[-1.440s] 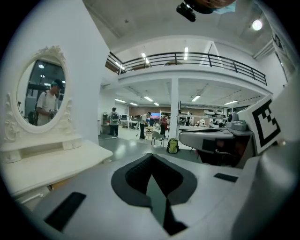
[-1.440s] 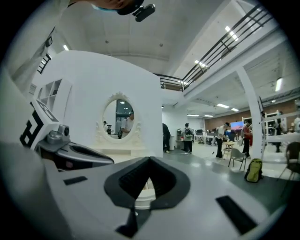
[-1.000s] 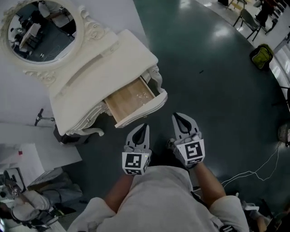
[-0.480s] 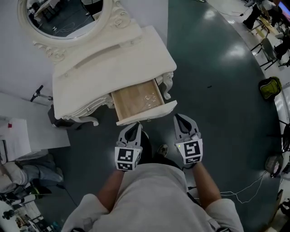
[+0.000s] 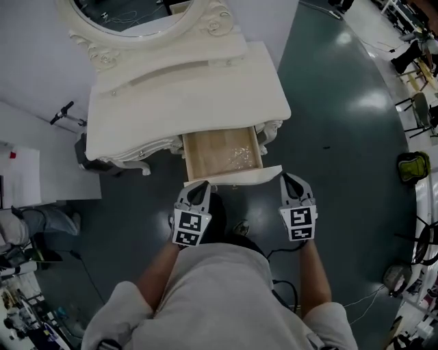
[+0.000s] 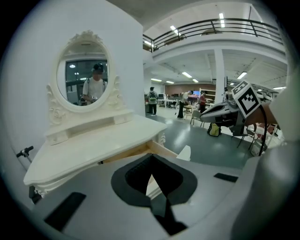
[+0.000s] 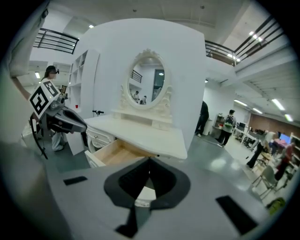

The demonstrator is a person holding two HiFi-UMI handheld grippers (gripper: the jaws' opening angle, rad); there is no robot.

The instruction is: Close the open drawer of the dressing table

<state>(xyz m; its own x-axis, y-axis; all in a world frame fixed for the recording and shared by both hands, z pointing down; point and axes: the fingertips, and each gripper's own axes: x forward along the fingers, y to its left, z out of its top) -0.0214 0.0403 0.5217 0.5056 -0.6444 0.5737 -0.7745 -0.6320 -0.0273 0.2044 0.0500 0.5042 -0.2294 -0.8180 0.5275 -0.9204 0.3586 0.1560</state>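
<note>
The cream dressing table (image 5: 185, 96) stands against a white wall, with its oval mirror (image 5: 137, 14) at the top of the head view. Its drawer (image 5: 222, 152) is pulled out and shows a bare wooden bottom; the cream drawer front (image 5: 236, 176) faces me. My left gripper (image 5: 199, 186) is shut and empty, its tips just short of the front's left end. My right gripper (image 5: 291, 179) is also shut and empty, just off the front's right end. The left gripper view has the left gripper (image 6: 151, 159) below the drawer (image 6: 161, 149). In the right gripper view the right gripper (image 7: 149, 161) points at the drawer (image 7: 112, 152).
Dark green floor (image 5: 342, 137) spreads to the right, with a green backpack (image 5: 413, 166), chairs (image 5: 424, 109) and cables (image 5: 383, 294) along its far edge. A white panel (image 5: 34, 171) and clutter lie at the left. People stand far back in both gripper views.
Both grippers, still shut, have come forward and down toward the drawer front. The head view has swung so the table now sits square ahead instead of slanted at the upper left.
</note>
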